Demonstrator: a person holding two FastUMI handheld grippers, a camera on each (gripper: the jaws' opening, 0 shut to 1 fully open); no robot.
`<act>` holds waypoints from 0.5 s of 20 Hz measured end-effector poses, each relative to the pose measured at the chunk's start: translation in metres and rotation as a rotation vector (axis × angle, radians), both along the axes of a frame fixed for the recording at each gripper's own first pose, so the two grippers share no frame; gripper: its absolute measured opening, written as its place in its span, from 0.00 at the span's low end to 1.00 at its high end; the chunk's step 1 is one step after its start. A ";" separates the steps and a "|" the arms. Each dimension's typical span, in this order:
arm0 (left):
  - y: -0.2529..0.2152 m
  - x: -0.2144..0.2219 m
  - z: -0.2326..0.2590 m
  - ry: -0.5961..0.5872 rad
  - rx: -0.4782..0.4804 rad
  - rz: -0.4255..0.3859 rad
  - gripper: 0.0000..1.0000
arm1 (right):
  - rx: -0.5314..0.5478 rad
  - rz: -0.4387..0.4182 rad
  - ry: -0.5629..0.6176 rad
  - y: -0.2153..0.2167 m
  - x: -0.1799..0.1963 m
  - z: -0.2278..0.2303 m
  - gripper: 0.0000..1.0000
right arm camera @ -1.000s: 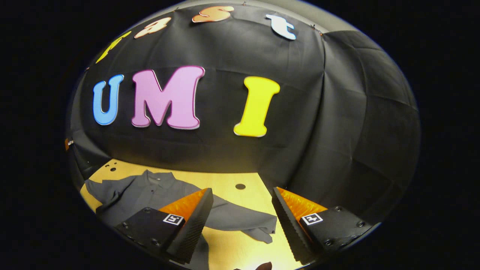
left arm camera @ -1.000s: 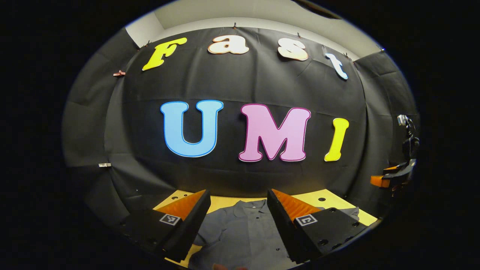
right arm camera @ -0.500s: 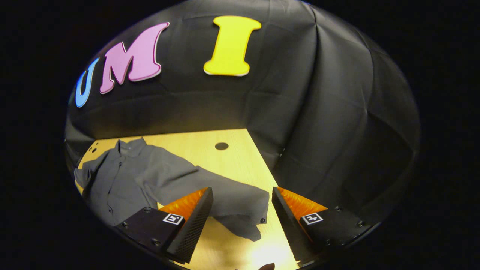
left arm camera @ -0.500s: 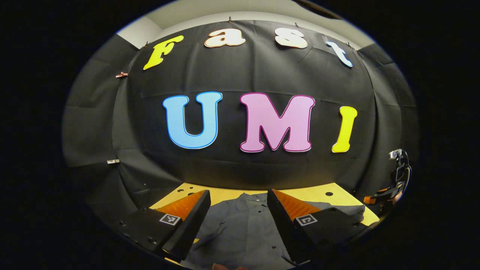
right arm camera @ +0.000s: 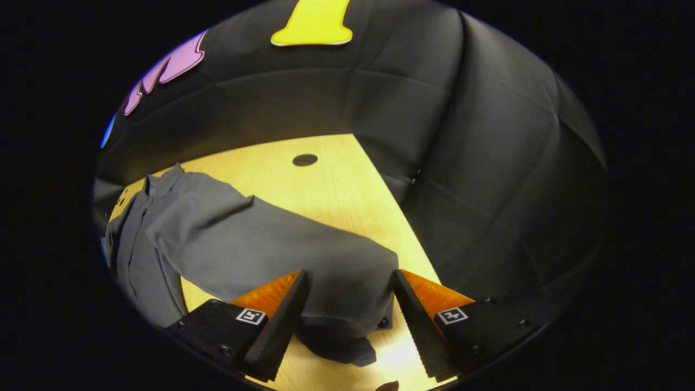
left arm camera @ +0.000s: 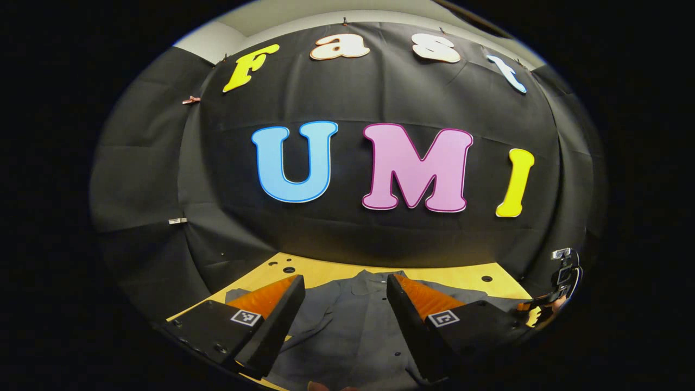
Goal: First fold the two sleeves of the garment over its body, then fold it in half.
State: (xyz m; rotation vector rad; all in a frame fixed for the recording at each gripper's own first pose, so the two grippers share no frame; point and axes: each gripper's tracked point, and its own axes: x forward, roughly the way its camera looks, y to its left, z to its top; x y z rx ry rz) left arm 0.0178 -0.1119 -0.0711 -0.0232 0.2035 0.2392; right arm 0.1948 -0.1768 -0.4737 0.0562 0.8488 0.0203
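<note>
A grey button-up shirt (left arm camera: 353,326) lies flat on the wooden table (left arm camera: 461,277), collar toward the booth wall. In the left gripper view my left gripper (left arm camera: 345,298) hovers open above the shirt's chest, nothing between its fingers. In the right gripper view the shirt's body (right arm camera: 136,239) lies at the left and one long sleeve (right arm camera: 282,255) stretches out toward me. My right gripper (right arm camera: 350,296) is open, low over the table, with the sleeve's cuff end (right arm camera: 347,304) lying between its fingers, not pinched. The right gripper (left arm camera: 559,282) also shows small at the far right edge of the left gripper view.
The table (right arm camera: 336,184) has a round hole (right arm camera: 304,159) beyond the sleeve and small holes (left arm camera: 288,269) near its far left corner. Black cloth walls close the table at the back and the right side (right arm camera: 478,206).
My right gripper has dropped and moved forward, from above the table to straddling the sleeve's cuff. My left gripper has drifted slightly, still open over the shirt.
</note>
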 end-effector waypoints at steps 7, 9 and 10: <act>0.015 -0.012 0.001 0.020 0.025 0.047 0.96 | 0.045 -0.006 0.062 0.012 -0.001 -0.021 0.97; 0.018 -0.017 -0.002 0.023 0.018 0.057 0.96 | 0.043 0.009 0.058 0.016 -0.003 -0.022 0.71; 0.021 -0.019 -0.003 0.022 0.011 0.061 0.96 | 0.034 0.020 0.048 0.019 -0.001 -0.020 0.52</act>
